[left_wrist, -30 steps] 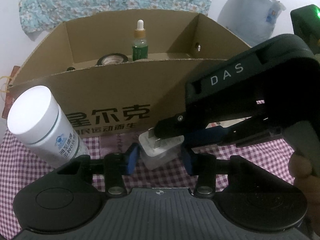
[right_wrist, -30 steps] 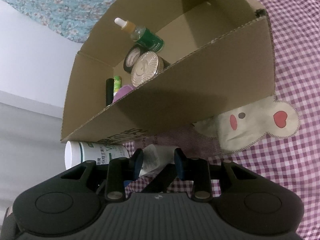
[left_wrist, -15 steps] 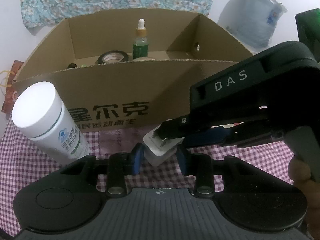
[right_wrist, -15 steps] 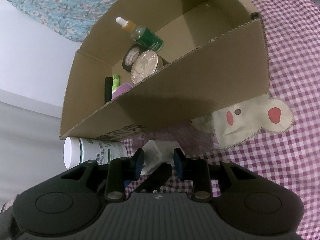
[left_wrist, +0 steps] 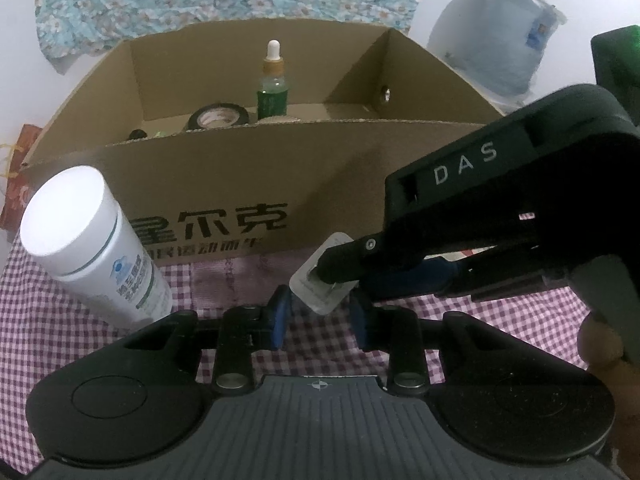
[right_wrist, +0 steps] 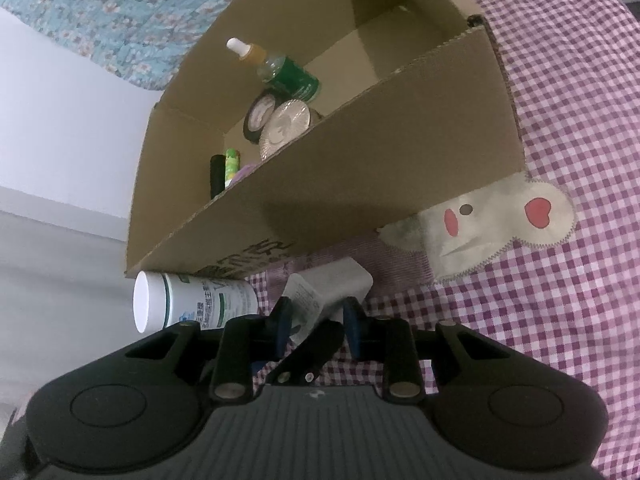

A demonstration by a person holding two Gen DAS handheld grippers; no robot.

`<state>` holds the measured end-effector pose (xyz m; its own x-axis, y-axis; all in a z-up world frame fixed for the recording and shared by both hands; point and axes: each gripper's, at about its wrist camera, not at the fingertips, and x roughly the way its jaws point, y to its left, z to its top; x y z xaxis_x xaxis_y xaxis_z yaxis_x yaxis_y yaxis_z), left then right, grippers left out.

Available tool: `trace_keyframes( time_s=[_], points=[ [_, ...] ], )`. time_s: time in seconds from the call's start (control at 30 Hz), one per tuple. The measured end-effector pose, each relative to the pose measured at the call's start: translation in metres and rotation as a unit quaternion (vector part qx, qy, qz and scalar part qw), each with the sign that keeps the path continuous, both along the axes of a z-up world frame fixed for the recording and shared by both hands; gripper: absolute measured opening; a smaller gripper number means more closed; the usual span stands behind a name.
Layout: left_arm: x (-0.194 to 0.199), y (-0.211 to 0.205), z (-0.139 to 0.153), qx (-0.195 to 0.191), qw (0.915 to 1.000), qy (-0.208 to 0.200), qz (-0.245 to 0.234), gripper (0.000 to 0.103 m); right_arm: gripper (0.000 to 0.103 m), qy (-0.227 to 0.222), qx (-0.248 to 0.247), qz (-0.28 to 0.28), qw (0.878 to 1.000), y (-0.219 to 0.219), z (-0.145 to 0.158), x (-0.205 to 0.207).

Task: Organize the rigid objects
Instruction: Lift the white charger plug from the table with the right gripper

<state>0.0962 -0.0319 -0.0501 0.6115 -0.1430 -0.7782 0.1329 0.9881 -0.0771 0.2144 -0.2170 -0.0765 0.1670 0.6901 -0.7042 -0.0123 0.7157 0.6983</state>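
A small white rectangular block [left_wrist: 320, 285] [right_wrist: 328, 288] is held in the air just in front of a brown cardboard box [left_wrist: 256, 184] [right_wrist: 360, 184]. My right gripper [right_wrist: 316, 320] is shut on the block and reaches in from the right in the left wrist view [left_wrist: 344, 268]. My left gripper [left_wrist: 318, 316] stands with its blue pads on either side of the block, slightly apart from it. A white bottle [left_wrist: 92, 240] [right_wrist: 192, 300] stands on the checked cloth at the left of the box.
Inside the box are a green dropper bottle [left_wrist: 273, 88] [right_wrist: 280, 70], a tape roll [left_wrist: 218, 118], a round silver tin [right_wrist: 286, 126] and small tubes [right_wrist: 224, 170]. A cloth with a bunny face [right_wrist: 492, 228] lies by the box's right corner. A large water jug [left_wrist: 500, 44] stands behind.
The right gripper has lifted the white block off the cloth and tilted it. The left gripper's pads have drawn closer around the block.
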Motion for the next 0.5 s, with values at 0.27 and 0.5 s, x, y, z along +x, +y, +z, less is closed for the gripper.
trace_keyframes(
  time_s=[0.27, 0.5],
  points=[
    [0.008, -0.002, -0.007, 0.001, 0.9999, 0.007, -0.007, 0.033, 0.034, 0.018, 0.014, -0.036, 0.999, -0.007, -0.005, 0.008],
    [0.015, -0.002, -0.011, 0.001, 1.0, 0.006, -0.005, 0.033, 0.038, 0.035, 0.018, -0.048, 0.998, -0.006, -0.016, 0.014]
  ],
)
